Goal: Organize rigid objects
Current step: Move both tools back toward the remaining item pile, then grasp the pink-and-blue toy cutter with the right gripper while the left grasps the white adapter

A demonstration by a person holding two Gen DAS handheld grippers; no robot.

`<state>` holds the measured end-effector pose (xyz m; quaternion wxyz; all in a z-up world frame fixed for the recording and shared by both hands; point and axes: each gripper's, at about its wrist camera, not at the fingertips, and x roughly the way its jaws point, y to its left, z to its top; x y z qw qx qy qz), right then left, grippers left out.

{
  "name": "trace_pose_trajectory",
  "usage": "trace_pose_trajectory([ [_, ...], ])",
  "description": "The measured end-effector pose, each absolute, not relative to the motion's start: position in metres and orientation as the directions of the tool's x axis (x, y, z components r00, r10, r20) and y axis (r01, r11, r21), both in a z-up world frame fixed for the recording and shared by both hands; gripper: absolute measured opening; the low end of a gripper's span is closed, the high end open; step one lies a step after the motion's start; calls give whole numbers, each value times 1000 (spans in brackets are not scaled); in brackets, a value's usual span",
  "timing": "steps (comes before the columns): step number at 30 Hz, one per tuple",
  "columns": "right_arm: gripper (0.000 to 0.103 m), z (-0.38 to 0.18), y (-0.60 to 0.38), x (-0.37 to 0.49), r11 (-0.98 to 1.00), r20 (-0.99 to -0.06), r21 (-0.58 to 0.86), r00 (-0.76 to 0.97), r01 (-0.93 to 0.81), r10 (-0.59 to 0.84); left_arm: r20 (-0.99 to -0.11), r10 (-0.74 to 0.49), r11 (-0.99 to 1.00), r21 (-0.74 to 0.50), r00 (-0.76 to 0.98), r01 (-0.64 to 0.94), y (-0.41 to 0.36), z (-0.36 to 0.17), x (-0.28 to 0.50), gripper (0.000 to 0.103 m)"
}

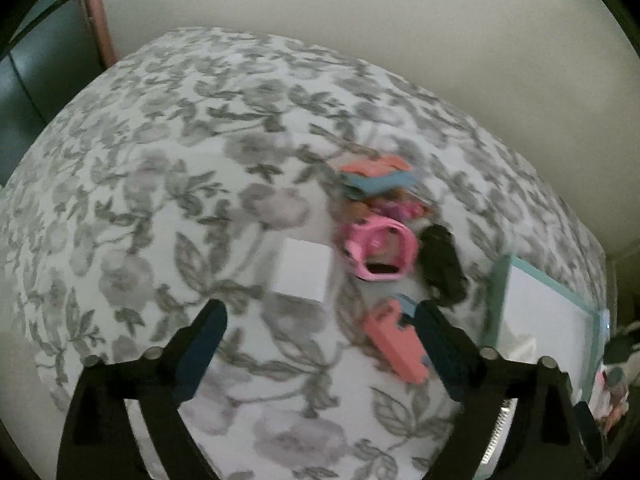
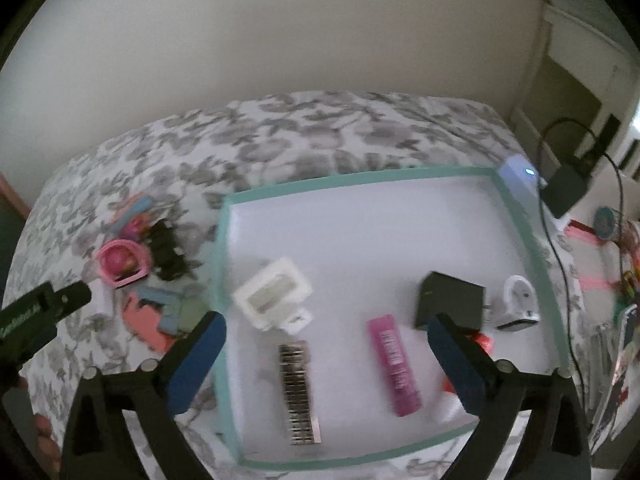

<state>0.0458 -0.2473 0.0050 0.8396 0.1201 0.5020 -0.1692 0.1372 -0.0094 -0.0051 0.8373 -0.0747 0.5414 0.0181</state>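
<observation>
Both grippers are spread wide and carry nothing: the left gripper hangs above the flowered bed cover, and the right gripper hangs above the white tray with the teal rim. The tray lies toward the right edge of the bed and already carries a white box, a dark strip with small squares, a pink tube, a black adapter and a small white device. The things not yet sorted lie in a pile just beside the tray's left edge: a pink ring-shaped piece, a black lump, a coral flat piece and some coral and blue parts behind them; a white cube stands apart, to the left of the pile. The step in hand seems to be that the left gripper picks the next thing, probably the white cube, since it sits nearly between the fingers. To do it well, I would lower the fingers on two flat opposite faces, keep clear of the pink piece, and close slowly, because the soft cover can let the cube tip. The view is blurred, so small details are uncertain.
</observation>
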Motion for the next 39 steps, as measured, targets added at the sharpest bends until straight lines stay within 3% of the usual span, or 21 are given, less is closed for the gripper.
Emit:
trace_pose_trajectory([
  [8,103,11,-210,63,952,-861,68,500,299,-95,-874,32,989,-41,485,-139,13,5,146,101],
  [12,103,12,-195,73,962,-854,91,517,256,-56,-853,18,987,-69,522,-147,23,5,150,101],
  [23,103,-11,-155,107,981,-857,152,511,123,69,-912,-25,986,-90,409,-140,35,-29,168,101],
  [39,101,-65,-125,139,992,-905,122,413,28,100,-938,-127,983,-163,322,-87,28,-66,190,101],
])
